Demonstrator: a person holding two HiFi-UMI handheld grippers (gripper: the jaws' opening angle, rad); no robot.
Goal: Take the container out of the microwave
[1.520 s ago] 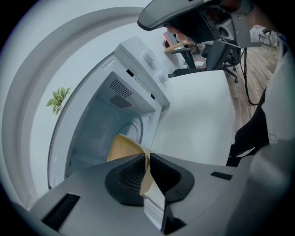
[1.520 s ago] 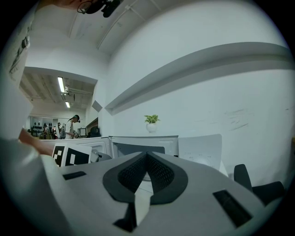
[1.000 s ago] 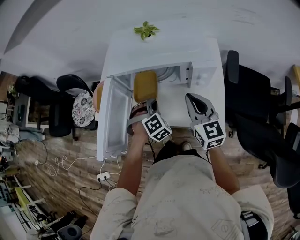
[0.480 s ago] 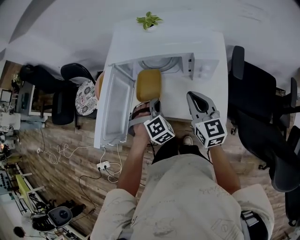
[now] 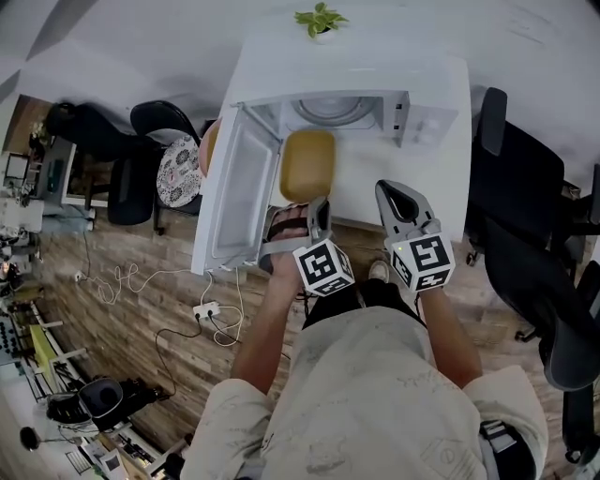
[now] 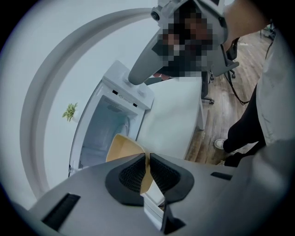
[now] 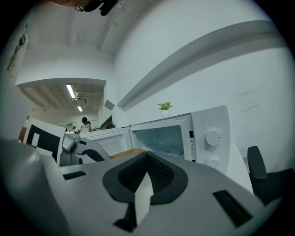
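The yellow container [image 5: 307, 164] hangs just in front of the open microwave [image 5: 427, 122], outside its cavity. My left gripper [image 5: 319, 204] is shut on the container's near rim. In the left gripper view the pads [image 6: 133, 173] pinch the thin yellow wall of the container [image 6: 120, 147]. My right gripper [image 5: 392, 192] is shut with nothing in it, to the right of the container over the white table [image 5: 450, 187]. In the right gripper view its jaws [image 7: 146, 159] point at the microwave [image 7: 209, 136], and the container [image 7: 131, 151] shows as a yellow strip.
The microwave door [image 5: 239, 202] stands swung open to the left. A small plant [image 5: 321, 19] sits on top of the microwave. Black office chairs [image 5: 525, 216] stand at the right and another chair [image 5: 150, 169] at the left. Cables and a power strip [image 5: 204, 309] lie on the wood floor.
The left gripper has drawn the container out of the microwave cavity toward the person. The right gripper has shifted slightly and stays shut.
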